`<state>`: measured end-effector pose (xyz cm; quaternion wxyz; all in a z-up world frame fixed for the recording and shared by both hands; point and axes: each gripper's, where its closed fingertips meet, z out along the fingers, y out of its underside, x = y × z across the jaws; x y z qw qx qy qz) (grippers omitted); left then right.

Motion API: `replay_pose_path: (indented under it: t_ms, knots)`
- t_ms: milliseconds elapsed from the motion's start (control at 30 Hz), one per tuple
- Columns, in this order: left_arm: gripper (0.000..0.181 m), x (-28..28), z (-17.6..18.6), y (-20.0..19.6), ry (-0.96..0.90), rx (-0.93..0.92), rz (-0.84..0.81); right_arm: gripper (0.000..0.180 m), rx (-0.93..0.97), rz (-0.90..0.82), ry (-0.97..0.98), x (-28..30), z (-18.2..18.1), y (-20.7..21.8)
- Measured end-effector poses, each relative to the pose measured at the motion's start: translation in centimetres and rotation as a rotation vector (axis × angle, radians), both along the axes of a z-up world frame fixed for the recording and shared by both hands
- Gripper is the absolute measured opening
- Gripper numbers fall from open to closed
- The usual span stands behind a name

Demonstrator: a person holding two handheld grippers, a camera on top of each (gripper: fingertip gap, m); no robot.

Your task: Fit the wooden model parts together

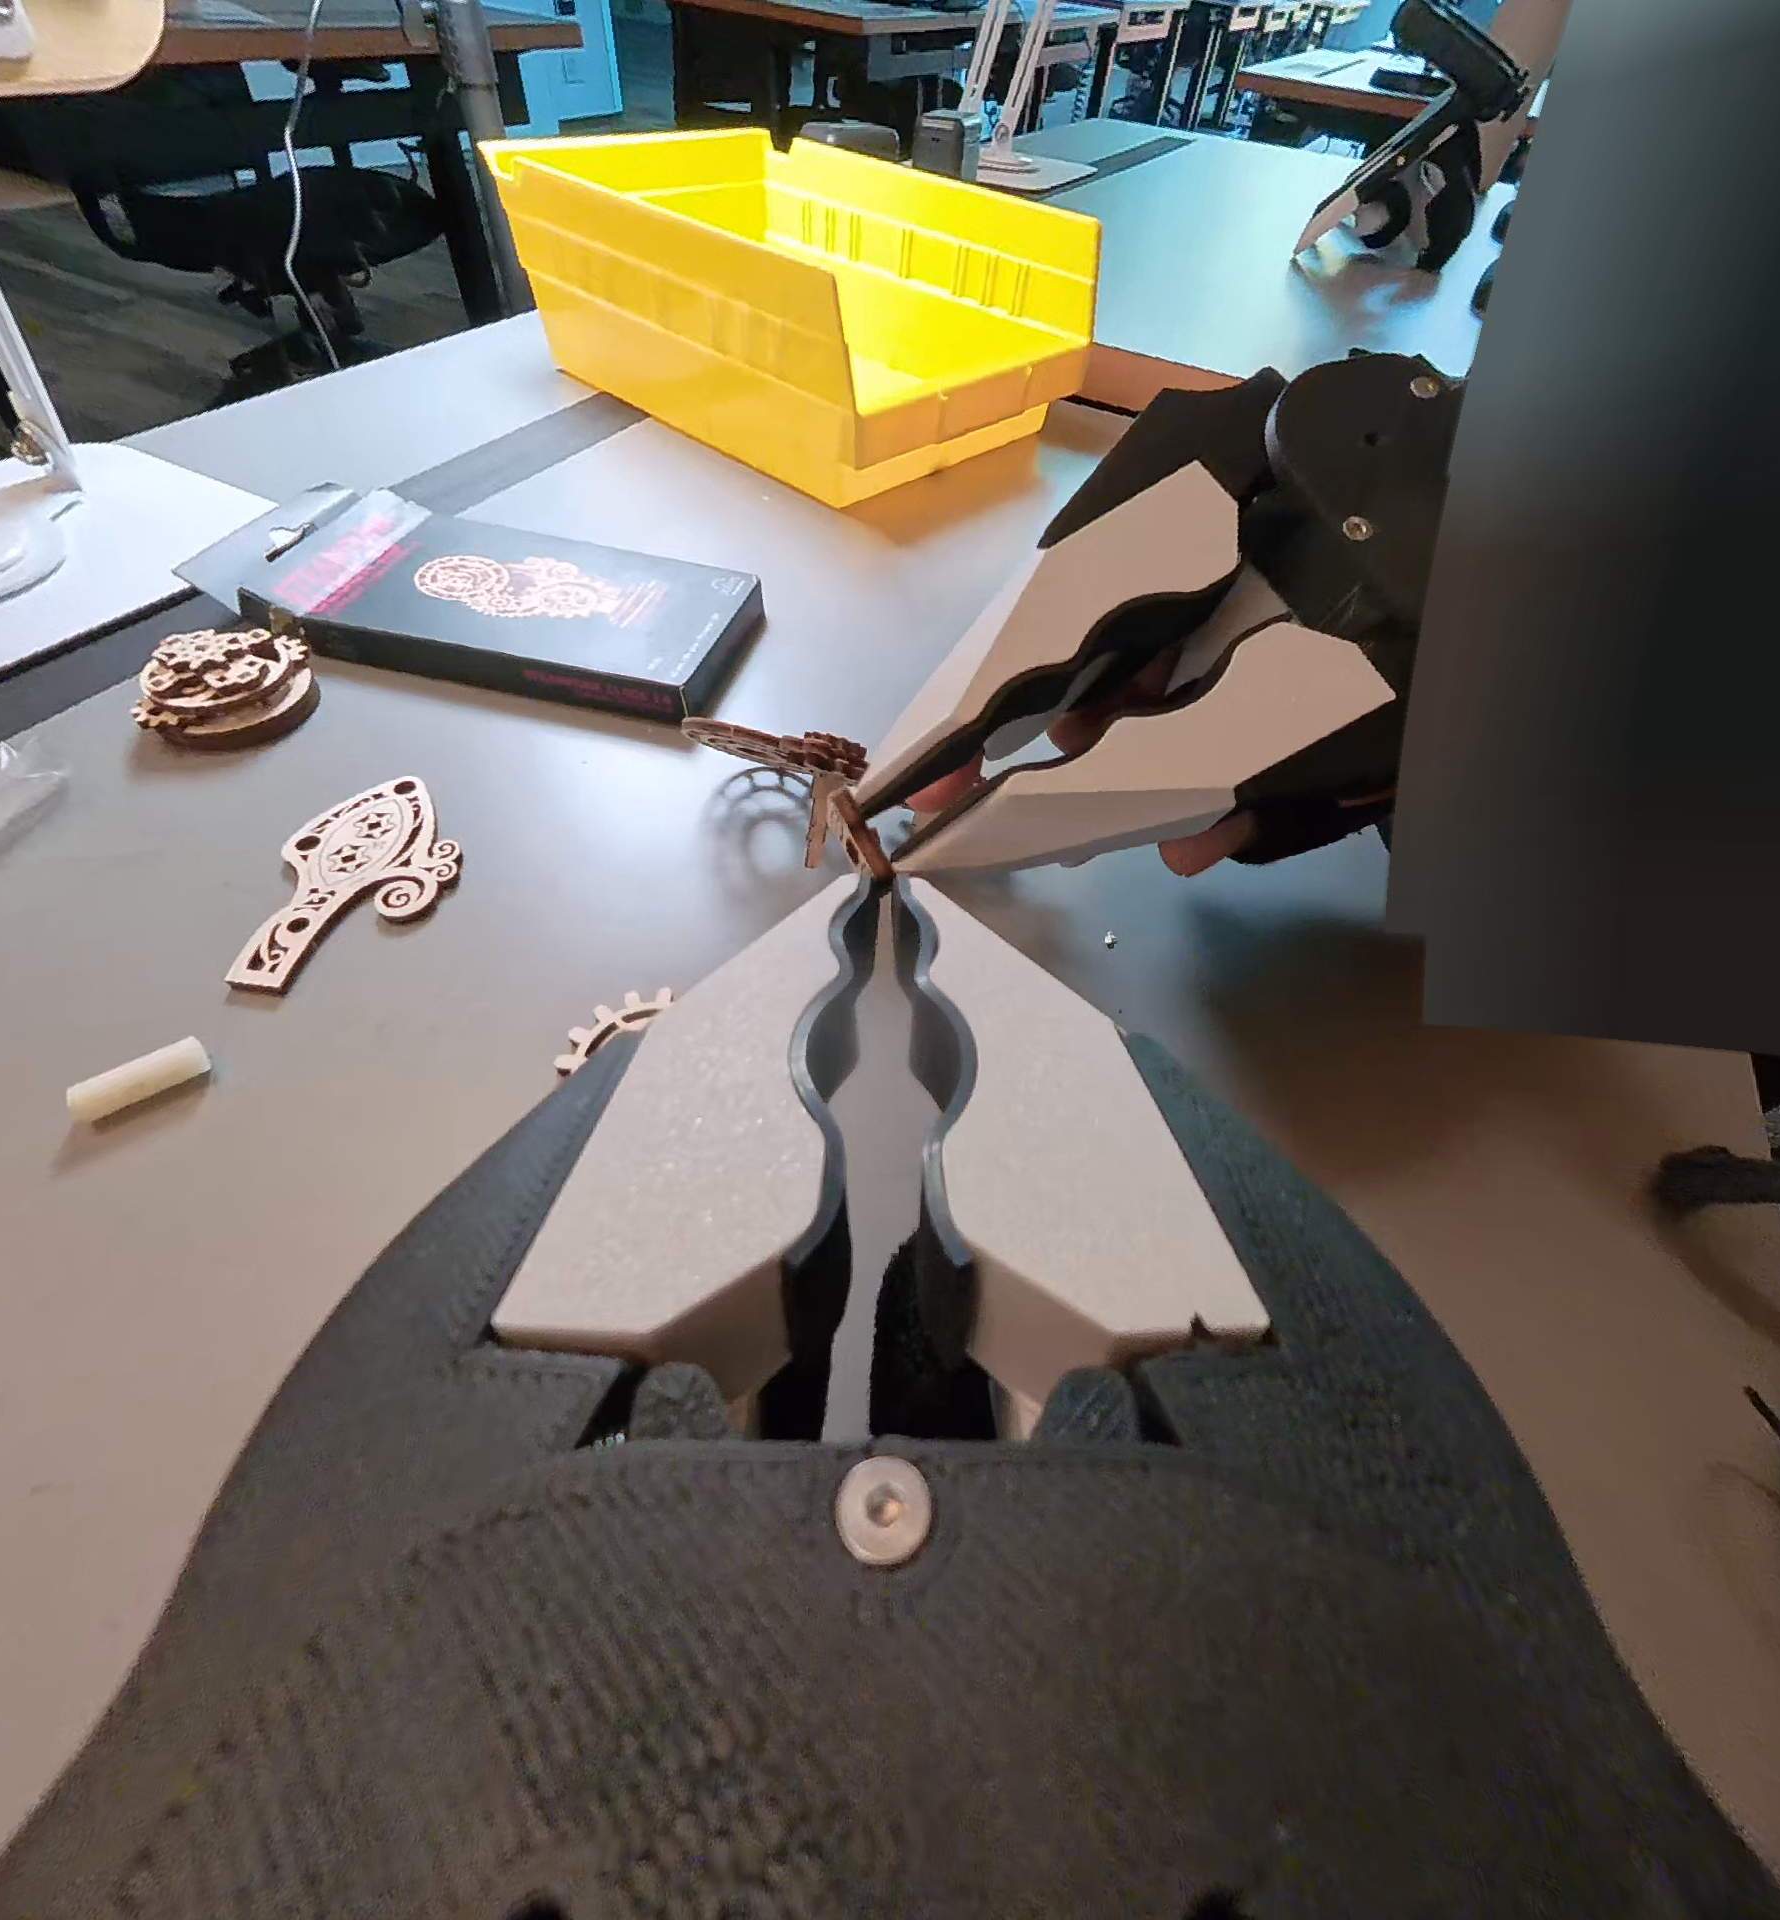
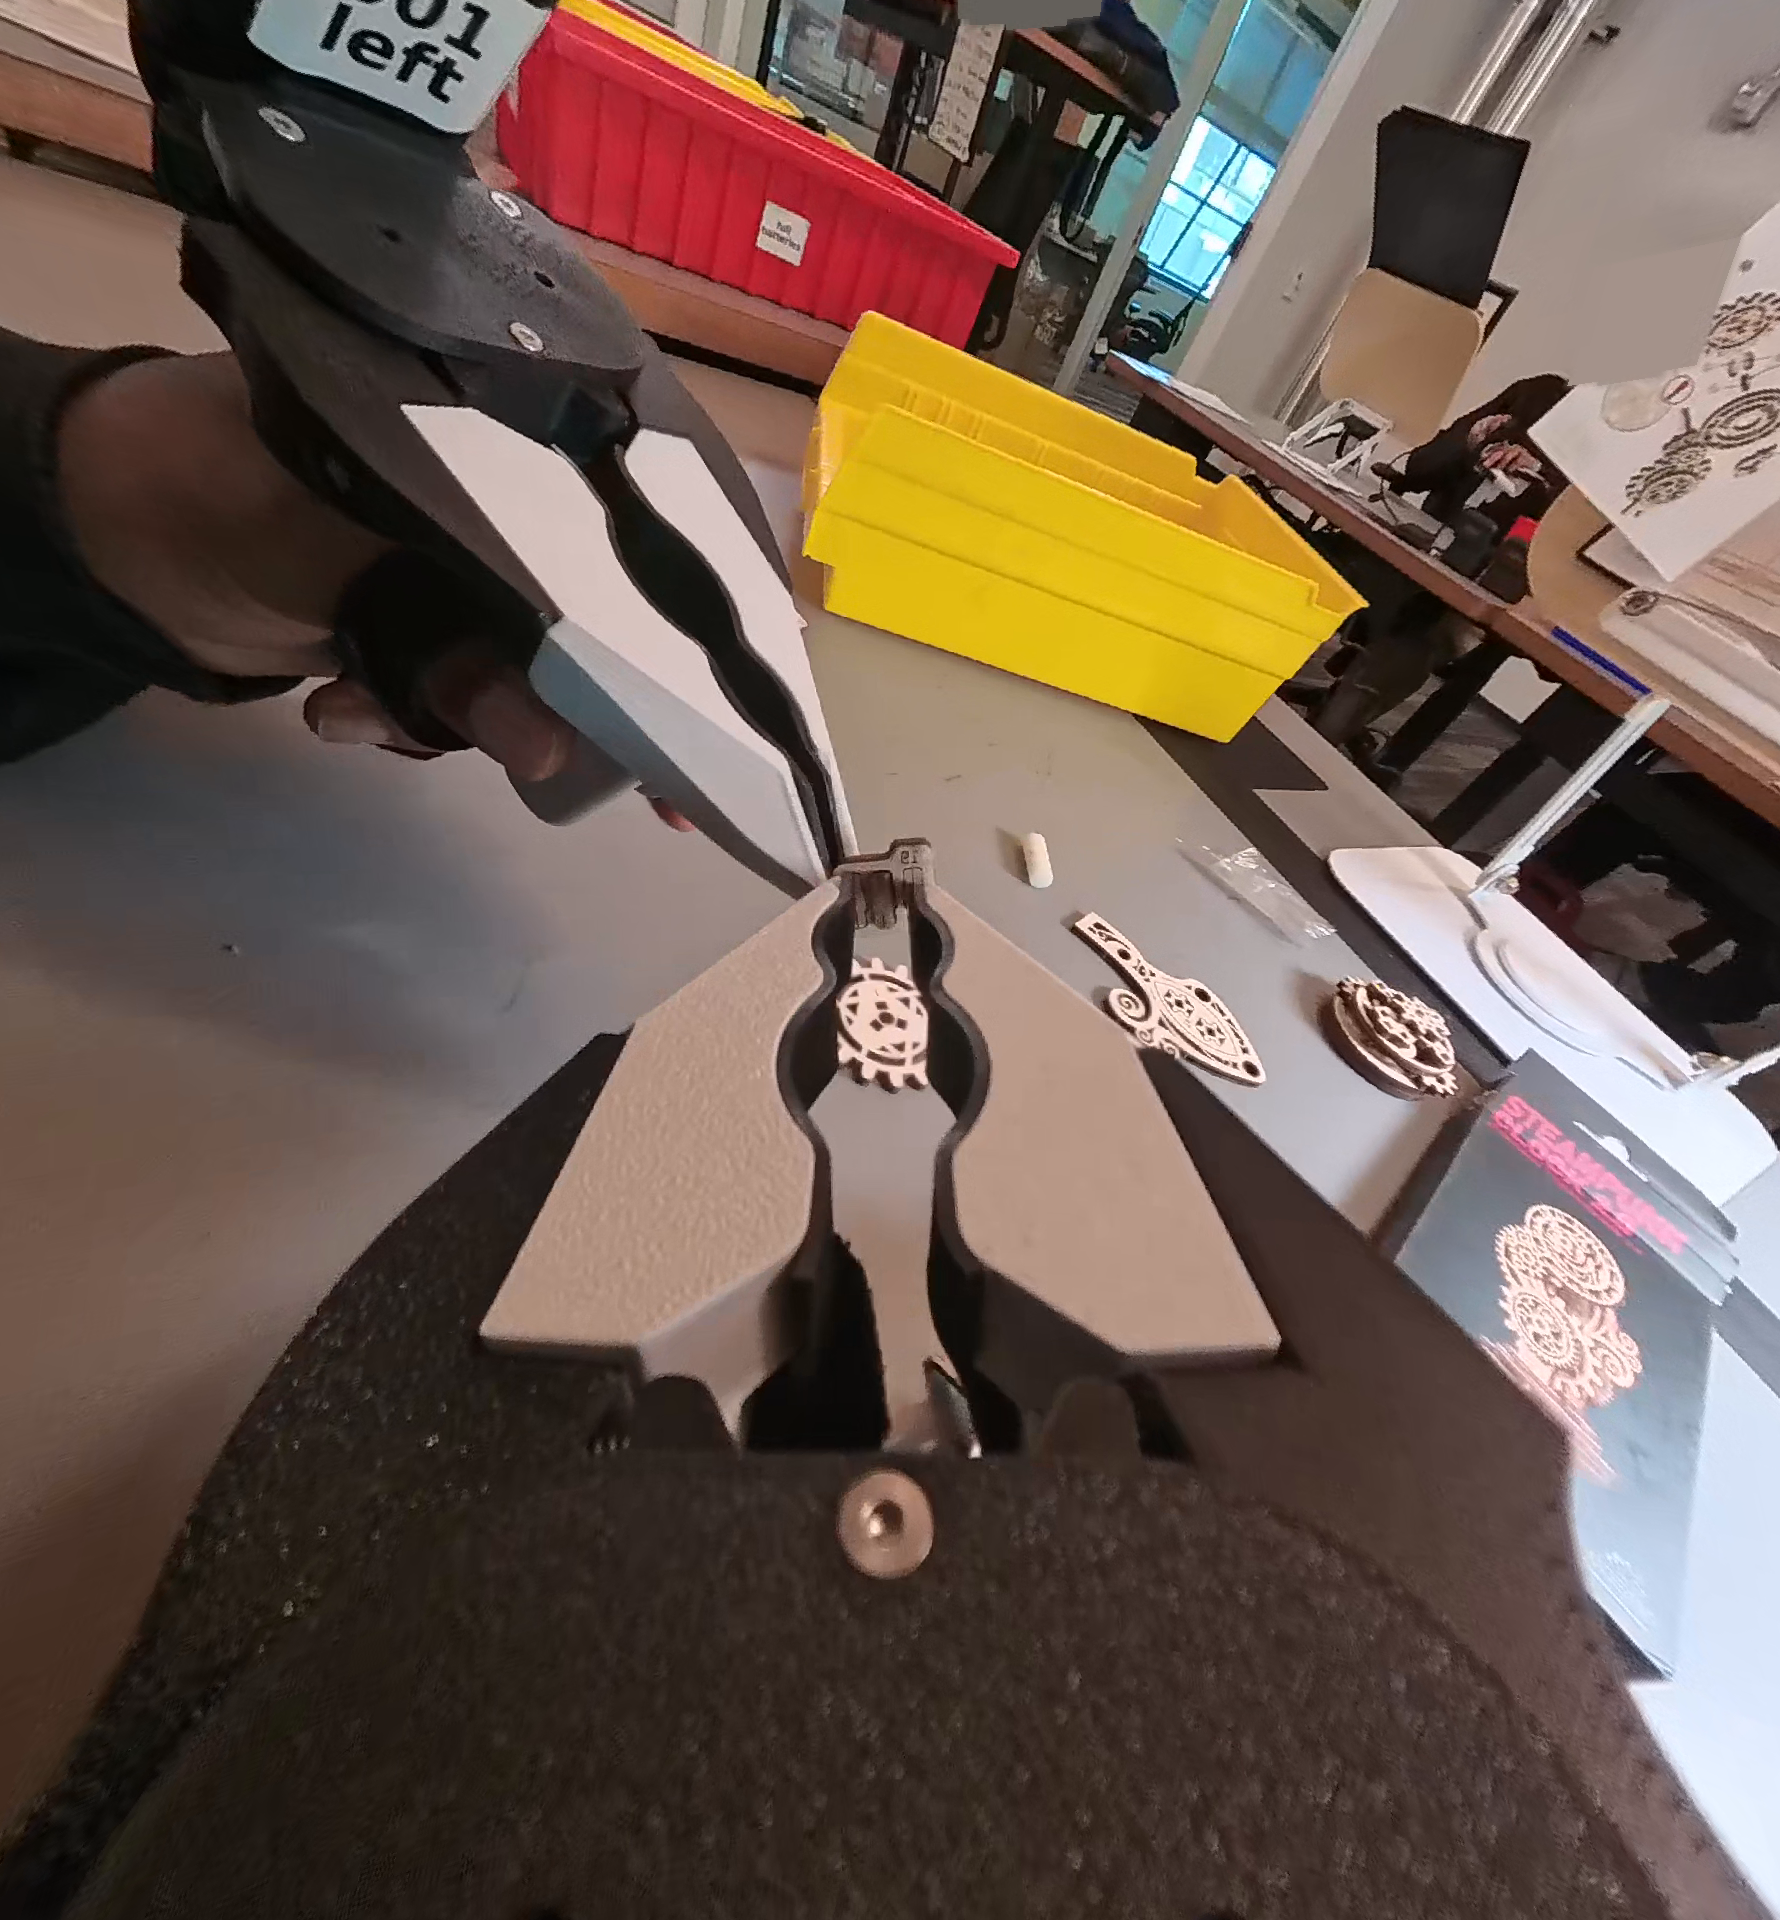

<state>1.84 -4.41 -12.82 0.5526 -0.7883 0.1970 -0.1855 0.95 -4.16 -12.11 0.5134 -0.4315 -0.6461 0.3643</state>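
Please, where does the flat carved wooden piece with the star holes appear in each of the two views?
Left wrist view: the carved wooden piece lies flat on the table at centre left, left of the gripper tips.
Right wrist view: it lies right of centre, beside the right finger.
Shared landmark: the yellow bin.

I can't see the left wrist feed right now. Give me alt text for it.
Both tongs meet tip to tip over a grey table: the left tongs from below, the right tongs from the right, pinching a small brown wooden gear assembly. To the left lie a carved wooden paddle piece, a stacked gear part, a black box and a white peg; a yellow bin sits behind.
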Motion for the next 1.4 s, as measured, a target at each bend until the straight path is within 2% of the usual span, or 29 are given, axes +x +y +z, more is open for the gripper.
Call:
replay_pose_path:
  t_ms: [400,567,633,700,800,1133,1200,1333,1400]
  knots:
    - [0.001,0.5,0.3,-0.5,0.068,0.055,-0.045,0.000,0.003,0.038,0.005,0.4,0.2,-0.5]
    - [0.000,0.2,-0.5,-0.1,0.059,-0.009,0.004,0.000,0.044,0.038,-0.008,0.6,0.0,-0.3]
    - [0.000,-0.1,-0.9,0.3,0.032,-0.044,0.023,0.000,0.008,0.124,-0.002,0.5,0.4,-2.3]
    - [0.000,-0.2,-0.6,0.3,0.016,-0.033,0.021,0.000,0.077,0.107,-0.009,0.2,0.0,-2.2]
    - [0.000,-0.5,-0.5,0.3,0.006,-0.029,0.033,0.000,0.017,0.059,0.034,0.6,1.0,-0.3]
    - [0.000,-2.5,-1.5,0.9,-0.045,-0.070,0.097,0.000,-0.002,0.007,0.050,0.6,1.0,0.7]
    - [0.009,-3.5,-1.8,1.4,-0.032,-0.070,0.129,0.000,-0.024,-0.007,0.053,0.6,1.1,1.0]
    - [0.038,-6.1,-2.9,3.8,0.045,-0.110,0.185,0.000,-0.077,-0.032,0.061,0.8,1.3,1.9]
    - [0.040,-7.8,-4.1,5.2,0.112,-0.161,0.204,0.000,-0.108,-0.036,0.060,1.0,1.3,2.1]
